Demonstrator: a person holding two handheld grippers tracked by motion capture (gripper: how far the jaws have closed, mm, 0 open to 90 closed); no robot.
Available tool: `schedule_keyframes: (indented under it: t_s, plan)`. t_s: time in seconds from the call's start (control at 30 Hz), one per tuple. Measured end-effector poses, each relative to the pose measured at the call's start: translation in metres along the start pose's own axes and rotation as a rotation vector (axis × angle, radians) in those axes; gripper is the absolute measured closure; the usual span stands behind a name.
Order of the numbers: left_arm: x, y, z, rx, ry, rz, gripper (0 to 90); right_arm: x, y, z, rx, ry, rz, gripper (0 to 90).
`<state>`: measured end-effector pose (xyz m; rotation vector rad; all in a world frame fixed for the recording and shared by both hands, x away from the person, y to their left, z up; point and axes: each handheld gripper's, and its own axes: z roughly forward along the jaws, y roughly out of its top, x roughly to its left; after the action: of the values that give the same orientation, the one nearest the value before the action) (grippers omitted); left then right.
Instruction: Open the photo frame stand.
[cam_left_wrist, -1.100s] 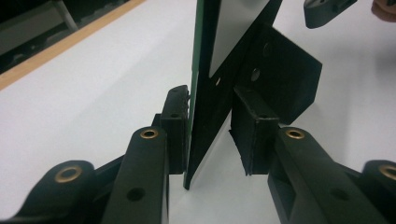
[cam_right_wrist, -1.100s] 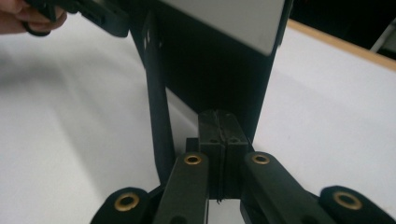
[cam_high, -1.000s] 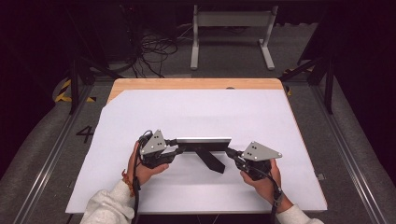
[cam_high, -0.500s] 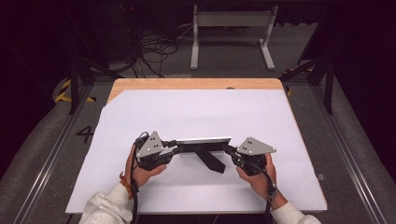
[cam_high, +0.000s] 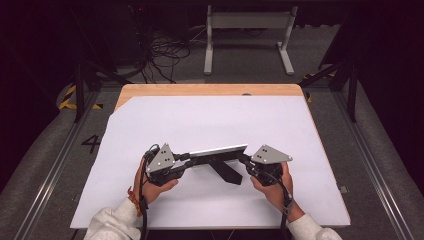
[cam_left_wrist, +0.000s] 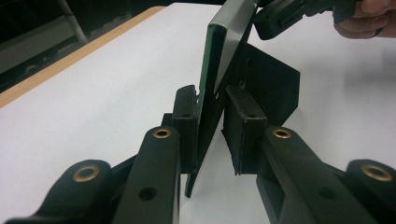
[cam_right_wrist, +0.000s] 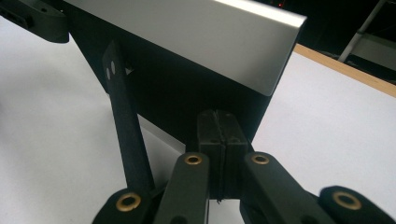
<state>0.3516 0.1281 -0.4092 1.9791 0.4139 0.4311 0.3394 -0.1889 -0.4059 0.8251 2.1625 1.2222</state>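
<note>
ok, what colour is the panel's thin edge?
Green edge, silver-grey face; best in the left gripper view.

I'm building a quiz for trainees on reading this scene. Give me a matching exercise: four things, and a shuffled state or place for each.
Things:
1 left gripper
2 right gripper
3 stand leg
4 wooden strip

States or places:
A light brown, along the far side
B jaws shut together
C black, slanting off the back of the panel
D jaws on either side of the panel's end

Pairs: 1-D, 2-B, 3-C, 4-A. The left gripper's jaws have just been closing, with the panel's end between them.
</note>
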Motion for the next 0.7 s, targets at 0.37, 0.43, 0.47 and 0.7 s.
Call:
schedule_keyframes:
  t_s: [0.37,0.43,0.47,0.7]
  plan:
    - [-0.0004,-0.0007,0.0013,0.002,-0.003,-0.007,75.1,-0.0016,-0.0003,0.0011,-0.002,0.014,0.007,90.0]
    - [-0.0003,-0.0010,0.0014,0.000,-0.005,-0.010,75.0,-0.0019,-0.0004,0.0013,-0.003,0.017,0.009,90.0]
    - [-0.0002,-0.0012,0.0014,-0.001,-0.006,-0.011,74.9,-0.0019,-0.0003,0.0014,-0.002,0.016,0.008,90.0]
    - [-0.0028,-0.0006,0.0016,0.004,-0.007,-0.004,74.4,-0.0047,0.0004,0.0028,-0.002,0.020,0.013,90.0]
